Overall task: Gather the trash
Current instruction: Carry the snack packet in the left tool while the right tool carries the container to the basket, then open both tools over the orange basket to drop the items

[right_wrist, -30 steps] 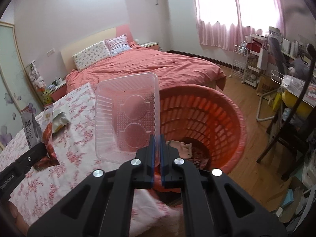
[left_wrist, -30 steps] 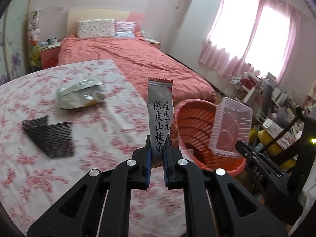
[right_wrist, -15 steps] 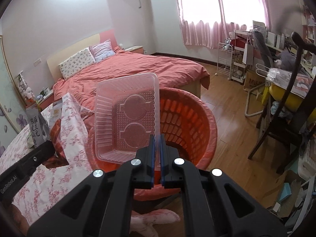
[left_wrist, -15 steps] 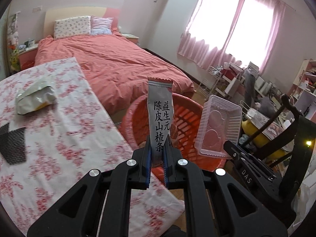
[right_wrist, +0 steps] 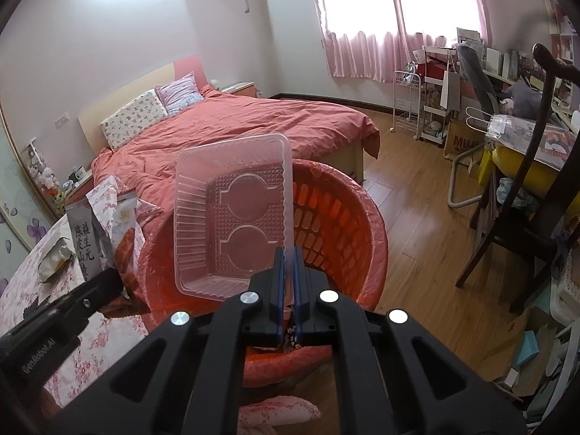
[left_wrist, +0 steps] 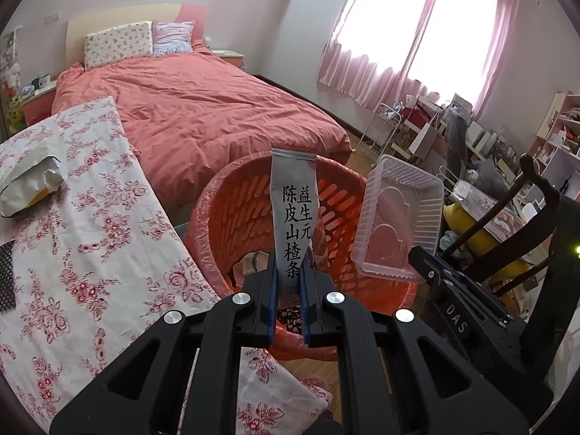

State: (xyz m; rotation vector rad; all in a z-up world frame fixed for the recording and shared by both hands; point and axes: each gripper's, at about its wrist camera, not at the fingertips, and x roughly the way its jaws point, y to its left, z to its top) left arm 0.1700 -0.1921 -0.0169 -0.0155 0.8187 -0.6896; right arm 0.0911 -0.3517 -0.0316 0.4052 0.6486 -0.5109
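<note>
My left gripper (left_wrist: 288, 264) is shut on a grey snack wrapper (left_wrist: 295, 210) with black Chinese characters, held upright over the red laundry-style basket (left_wrist: 214, 224). My right gripper (right_wrist: 288, 253) is shut on the rim of a clear plastic tray (right_wrist: 232, 214), held upright over the same red basket (right_wrist: 362, 239). The tray (left_wrist: 397, 217) and the right gripper (left_wrist: 427, 264) show at the right of the left wrist view; the wrapper (right_wrist: 88, 243) and the left gripper (right_wrist: 101, 286) show at the left of the right wrist view. Some trash lies in the basket's bottom.
A table with a floral cloth (left_wrist: 83, 239) stands left of the basket, bearing a crumpled white bag (left_wrist: 27, 185) and a black mesh piece (left_wrist: 6, 275). A bed (left_wrist: 203, 108) lies behind. A dark chair (right_wrist: 525, 188) and cluttered shelves stand at the right on the wood floor.
Both grippers have moved from over the table's edge to above the basket, carrying the wrapper and the tray. The table has slid to the left of both views.
</note>
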